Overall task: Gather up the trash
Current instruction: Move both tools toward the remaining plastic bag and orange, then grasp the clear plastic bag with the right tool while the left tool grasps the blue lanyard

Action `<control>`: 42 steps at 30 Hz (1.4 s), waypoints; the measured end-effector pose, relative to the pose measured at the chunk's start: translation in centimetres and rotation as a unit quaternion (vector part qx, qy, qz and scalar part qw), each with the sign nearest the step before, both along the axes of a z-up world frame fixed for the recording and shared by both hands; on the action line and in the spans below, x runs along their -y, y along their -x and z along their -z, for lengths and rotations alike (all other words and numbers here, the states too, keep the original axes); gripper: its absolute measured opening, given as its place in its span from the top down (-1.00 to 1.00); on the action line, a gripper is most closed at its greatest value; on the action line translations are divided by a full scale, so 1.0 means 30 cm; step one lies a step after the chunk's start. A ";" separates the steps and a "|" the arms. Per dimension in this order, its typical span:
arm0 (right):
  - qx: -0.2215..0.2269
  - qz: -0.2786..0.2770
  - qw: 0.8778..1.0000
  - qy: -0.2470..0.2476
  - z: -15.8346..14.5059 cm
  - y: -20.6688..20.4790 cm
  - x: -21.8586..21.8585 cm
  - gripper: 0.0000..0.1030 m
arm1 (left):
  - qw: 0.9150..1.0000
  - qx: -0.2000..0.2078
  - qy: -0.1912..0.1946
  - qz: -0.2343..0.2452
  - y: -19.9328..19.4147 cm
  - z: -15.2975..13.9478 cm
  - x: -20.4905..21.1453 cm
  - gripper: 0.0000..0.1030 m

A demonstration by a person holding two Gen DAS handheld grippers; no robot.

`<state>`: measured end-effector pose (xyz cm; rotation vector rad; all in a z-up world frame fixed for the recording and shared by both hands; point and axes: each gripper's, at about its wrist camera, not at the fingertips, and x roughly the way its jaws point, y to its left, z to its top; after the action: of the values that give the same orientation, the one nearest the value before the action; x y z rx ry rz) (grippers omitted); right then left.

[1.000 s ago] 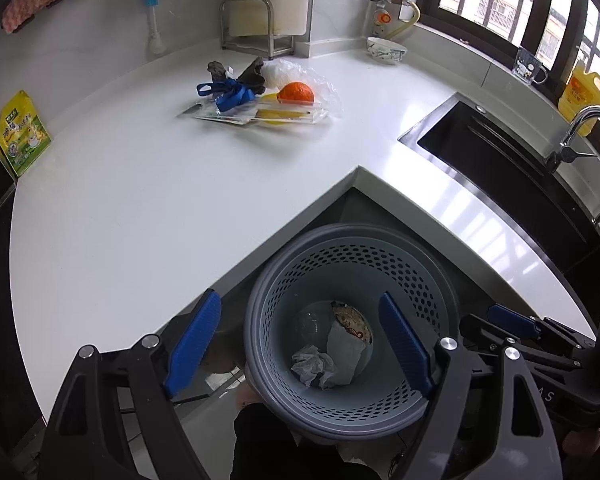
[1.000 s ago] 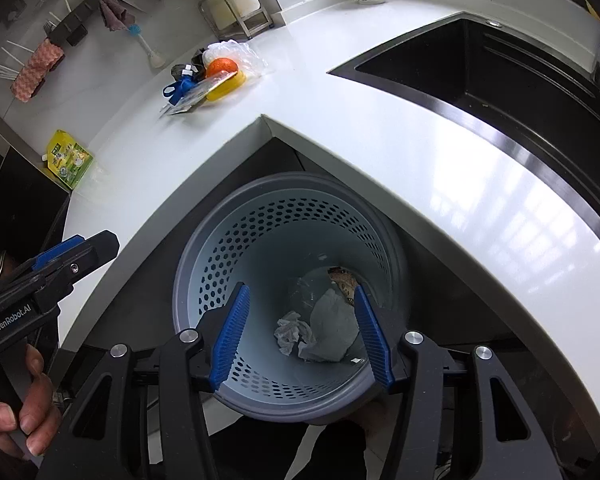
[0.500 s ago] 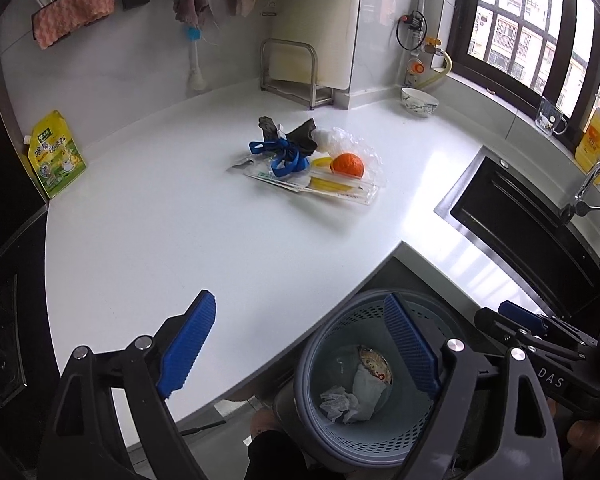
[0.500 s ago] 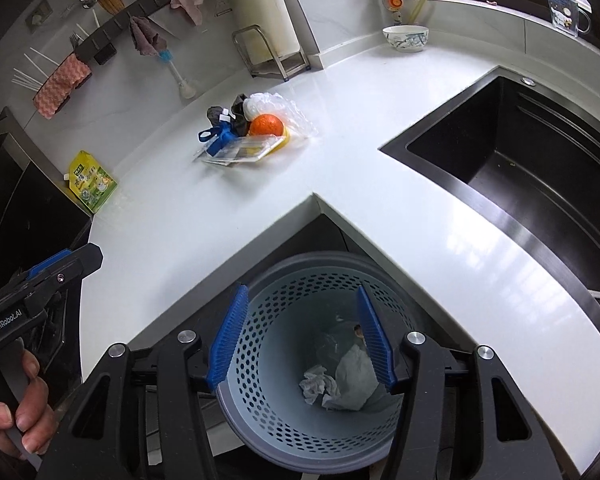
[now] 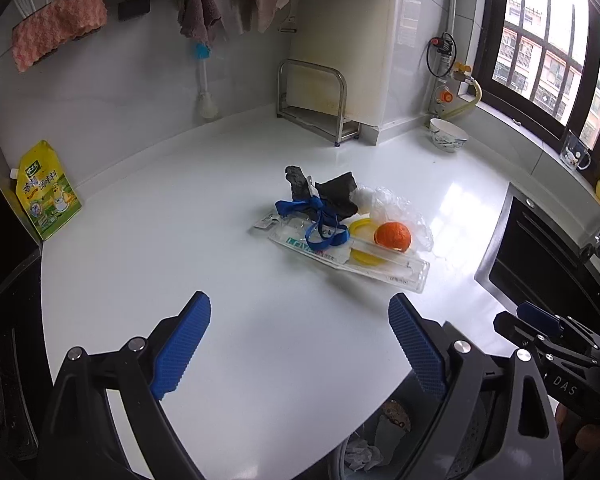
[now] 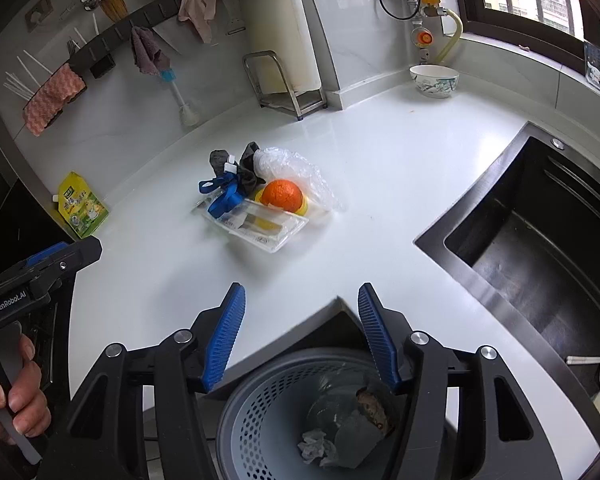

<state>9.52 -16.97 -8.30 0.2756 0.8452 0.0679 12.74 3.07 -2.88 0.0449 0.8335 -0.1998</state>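
A pile of trash lies on the white counter (image 5: 180,240): a clear plastic package (image 5: 352,258) (image 6: 256,222), a blue strap (image 5: 320,224) (image 6: 224,196), a dark rag (image 5: 332,196), an orange peel (image 5: 393,235) (image 6: 282,195), a yellow lid (image 5: 364,240) and a crumpled clear bag (image 6: 296,168). My left gripper (image 5: 300,344) is open and empty, near the counter's front, short of the pile. My right gripper (image 6: 302,332) is open and empty above the grey perforated bin (image 6: 260,408), which holds crumpled paper (image 6: 316,446).
A black sink (image 6: 540,248) lies to the right. A yellow-green pouch (image 5: 46,192) leans at the left wall. A metal rack (image 5: 316,100) and a bowl (image 5: 448,136) stand at the back. Cloths hang on a wall rail (image 5: 200,12).
Both grippers have risen from over the bin and moved forward toward the counter. The trash pile now looks nearer. Both stay open and empty.
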 end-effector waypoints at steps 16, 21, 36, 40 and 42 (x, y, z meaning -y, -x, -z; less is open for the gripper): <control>0.001 -0.016 0.999 0.030 0.055 -0.405 -0.034 -0.14 | 0.999 -0.033 0.019 0.016 -0.369 0.141 0.040 -0.73; 0.012 -0.046 0.998 0.049 0.062 -0.505 -0.050 -0.18 | 0.999 -0.030 0.015 0.013 -0.424 0.171 0.046 -0.73; 0.001 -0.149 0.984 0.100 0.142 -0.679 -0.123 -0.27 | 0.998 -0.052 0.023 -0.003 -0.490 0.246 0.009 -0.73; -0.002 -0.146 0.985 0.091 0.168 -0.710 -0.132 -0.27 | 0.998 -0.056 0.027 0.000 -0.498 0.258 0.010 -0.73; -0.002 -0.143 0.986 0.085 0.177 -0.717 -0.132 -0.22 | 0.998 -0.056 0.024 0.001 -0.500 0.262 0.013 -0.73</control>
<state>31.02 -13.02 -13.62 -0.0086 0.8849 0.2619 27.75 2.69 -10.74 -0.0115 0.9403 -0.2258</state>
